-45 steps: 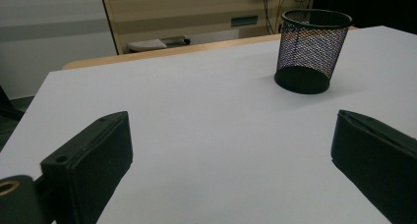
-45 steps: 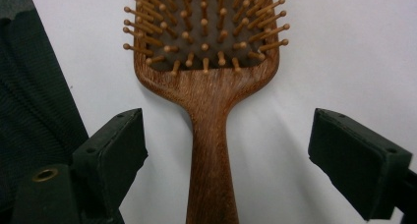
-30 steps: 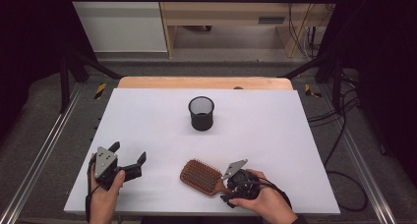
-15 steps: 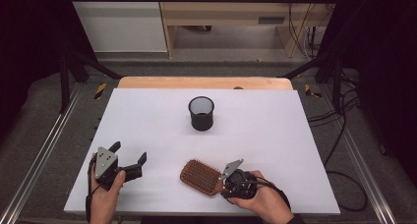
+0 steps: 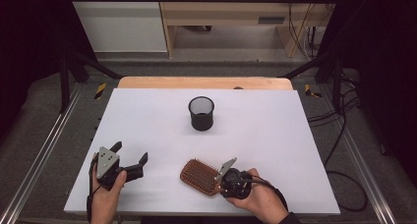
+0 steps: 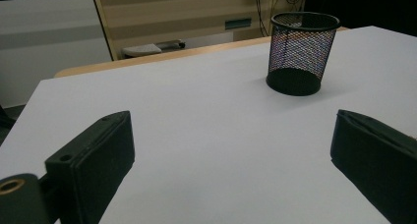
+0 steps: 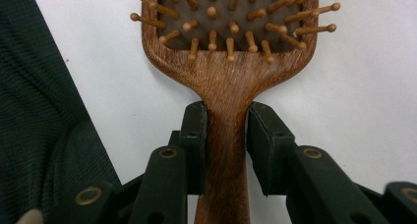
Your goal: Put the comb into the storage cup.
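Right gripper (image 5: pixel 220 177) sits at the near edge of the white table (image 5: pixel 275 135), right of centre. Its jaws have just been closing and now pinch the handle of the wooden hairbrush (image 5: pixel 199 176); in the right gripper view both pads press the handle (image 7: pixel 225 135) just below the head. The brush lies bristles-up on the table, its head pointing left of the gripper. Left gripper (image 5: pixel 129 159) is near-left, jaws spread wide with nothing between them, just bare table. Black mesh pen cup (image 5: pixel 201 113) stands upright mid-table, well apart from both grippers and farther away.
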Demonstrator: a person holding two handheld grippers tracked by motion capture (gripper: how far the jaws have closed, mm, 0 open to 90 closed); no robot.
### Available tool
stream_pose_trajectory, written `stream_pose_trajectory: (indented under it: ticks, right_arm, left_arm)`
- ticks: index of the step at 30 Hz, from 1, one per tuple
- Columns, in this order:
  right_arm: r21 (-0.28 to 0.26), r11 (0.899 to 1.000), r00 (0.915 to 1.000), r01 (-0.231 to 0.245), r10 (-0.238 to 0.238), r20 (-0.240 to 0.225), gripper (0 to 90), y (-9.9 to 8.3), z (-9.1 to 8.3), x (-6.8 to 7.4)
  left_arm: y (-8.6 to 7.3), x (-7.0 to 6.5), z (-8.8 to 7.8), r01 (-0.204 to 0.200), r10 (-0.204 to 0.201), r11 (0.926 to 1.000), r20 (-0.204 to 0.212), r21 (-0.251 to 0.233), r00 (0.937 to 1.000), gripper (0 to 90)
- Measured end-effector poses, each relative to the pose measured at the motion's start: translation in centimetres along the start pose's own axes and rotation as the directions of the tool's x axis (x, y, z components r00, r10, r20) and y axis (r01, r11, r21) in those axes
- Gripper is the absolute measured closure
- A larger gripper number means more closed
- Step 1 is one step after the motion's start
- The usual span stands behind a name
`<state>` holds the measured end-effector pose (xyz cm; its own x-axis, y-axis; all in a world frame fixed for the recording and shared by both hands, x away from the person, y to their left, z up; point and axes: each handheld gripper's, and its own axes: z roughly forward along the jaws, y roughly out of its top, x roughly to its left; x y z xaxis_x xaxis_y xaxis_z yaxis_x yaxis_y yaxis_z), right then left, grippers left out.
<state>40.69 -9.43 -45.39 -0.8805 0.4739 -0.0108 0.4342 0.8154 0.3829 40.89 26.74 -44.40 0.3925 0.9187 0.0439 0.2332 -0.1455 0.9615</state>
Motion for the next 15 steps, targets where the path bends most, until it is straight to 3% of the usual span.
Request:
stream_pose_trajectory:
  ticks: [8, 15]
  right_arm:
    - [0.06, 0.998, 0.9999, 0.012, -0.012, 0.005, 72.9, 0.81, 0.08, 0.08]
    - [0.033, 0.999, 0.9995, 0.027, -0.027, 0.015, 73.1, 0.55, -0.03, 0.27]
  left_arm:
    - [0.02, -0.13, 0.03, -0.004, 0.004, 1.0, 0.004, 0.0, 1.0, 3.2]
    - [0.05, -0.08, 0.01, -0.002, 0.002, 1.0, 0.004, -0.002, 1.0, 3.2]
